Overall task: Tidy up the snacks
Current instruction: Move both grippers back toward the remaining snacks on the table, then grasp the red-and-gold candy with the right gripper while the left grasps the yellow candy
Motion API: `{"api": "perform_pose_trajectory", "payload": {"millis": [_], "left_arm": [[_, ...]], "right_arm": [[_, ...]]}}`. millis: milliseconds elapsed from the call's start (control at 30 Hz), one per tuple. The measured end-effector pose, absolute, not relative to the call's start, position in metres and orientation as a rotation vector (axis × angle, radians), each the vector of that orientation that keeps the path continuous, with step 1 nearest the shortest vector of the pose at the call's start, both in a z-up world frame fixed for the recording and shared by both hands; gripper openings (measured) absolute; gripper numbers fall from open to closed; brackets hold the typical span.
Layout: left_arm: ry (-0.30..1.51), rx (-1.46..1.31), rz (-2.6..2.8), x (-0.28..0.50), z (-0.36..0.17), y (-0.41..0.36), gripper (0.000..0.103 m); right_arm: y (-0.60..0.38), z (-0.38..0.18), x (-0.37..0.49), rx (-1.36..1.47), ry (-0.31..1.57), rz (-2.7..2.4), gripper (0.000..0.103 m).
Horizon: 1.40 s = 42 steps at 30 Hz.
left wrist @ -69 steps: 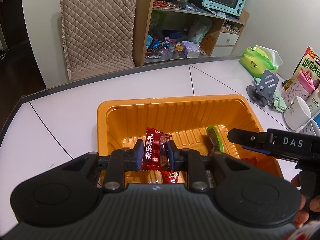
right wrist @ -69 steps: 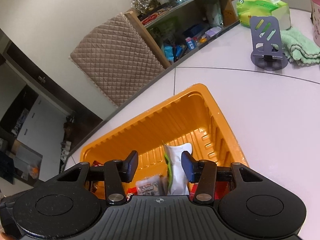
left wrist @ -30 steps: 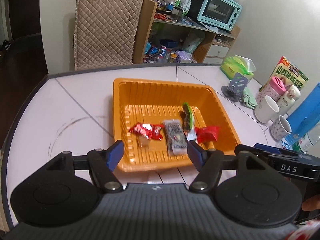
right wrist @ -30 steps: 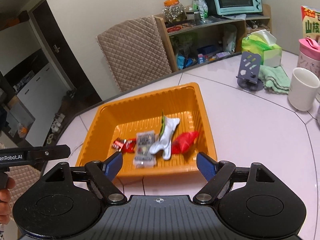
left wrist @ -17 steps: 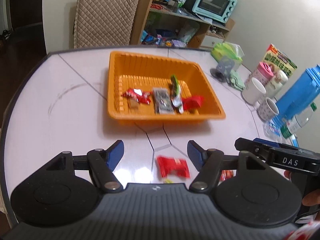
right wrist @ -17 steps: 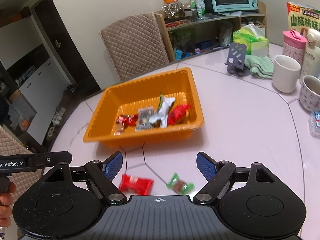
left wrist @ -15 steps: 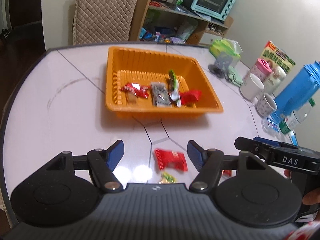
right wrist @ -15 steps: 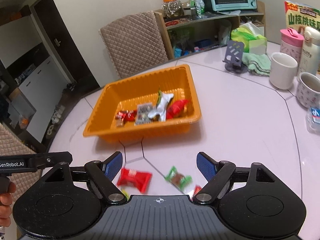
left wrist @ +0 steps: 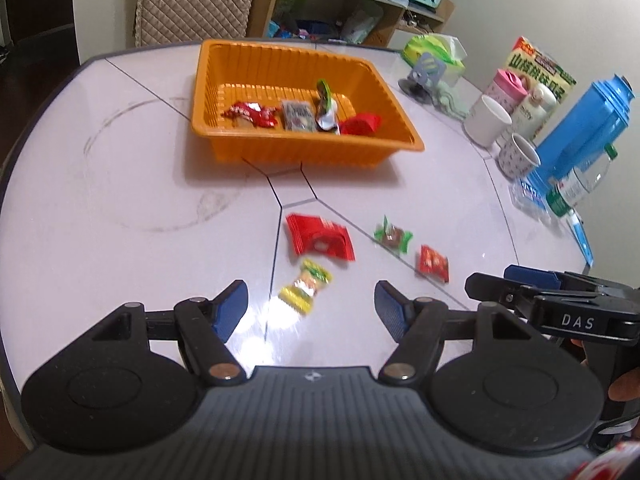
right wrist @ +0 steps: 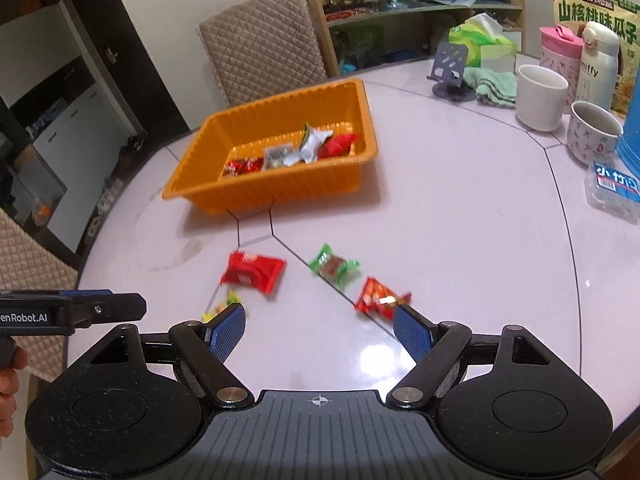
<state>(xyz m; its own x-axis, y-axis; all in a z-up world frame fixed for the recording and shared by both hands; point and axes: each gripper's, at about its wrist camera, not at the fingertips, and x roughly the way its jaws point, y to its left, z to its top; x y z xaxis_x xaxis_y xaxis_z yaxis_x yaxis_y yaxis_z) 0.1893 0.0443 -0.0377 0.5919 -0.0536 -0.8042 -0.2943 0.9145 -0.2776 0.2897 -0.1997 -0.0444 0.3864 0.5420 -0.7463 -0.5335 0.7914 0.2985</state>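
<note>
Snacks are split between two places. Four lie in the orange tray (left wrist: 308, 148), in the upper middle of the left wrist view: a red wrapped candy (left wrist: 251, 113), a grey packet (left wrist: 297, 115), a green-and-white sachet (left wrist: 326, 106) and a red pouch (left wrist: 360, 124). Four more lie loose on the white table (left wrist: 120, 208), near the tray but apart from it, in the middle of both views: a larger red packet (left wrist: 319, 237), a yellow-green candy (left wrist: 306, 287), a green-wrapped candy (left wrist: 393, 234) and a small red packet (left wrist: 432, 263).

Both tongs stand wide with nothing between the pads. The left gripper (left wrist: 311, 312) hangs over the table with the yellow-green candy just ahead of its gap. The right gripper (right wrist: 319, 330) has the small red packet (right wrist: 380, 298) just beside its right-hand pad and the green-wrapped candy (right wrist: 334, 267) a little further ahead.

By my reading, this is the reach for the next pair of loose snacks, with half the job left. Each next move calls for dropping lower, centring one small wrapper between the pads and pinching it flat off the glossy top. Thin crinkly wrappers may slide, so the pads should straddle the body, not a twisted end.
</note>
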Motion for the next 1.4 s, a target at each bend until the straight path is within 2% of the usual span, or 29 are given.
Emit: {"api": "perform_pose_trajectory", "payload": {"millis": [900, 1400], "left_arm": [[0.996, -0.366, 0.113, 0.187, -0.069, 0.024, 0.067], [1.002, -0.344, 0.133, 0.198, -0.078, 0.034, 0.067]], "right_arm": [[-0.214, -0.081, 0.271, -0.052, 1.003, 0.666, 0.081], [-0.21, -0.093, 0.296, -0.152, 0.92, 0.705, 0.08]]}}
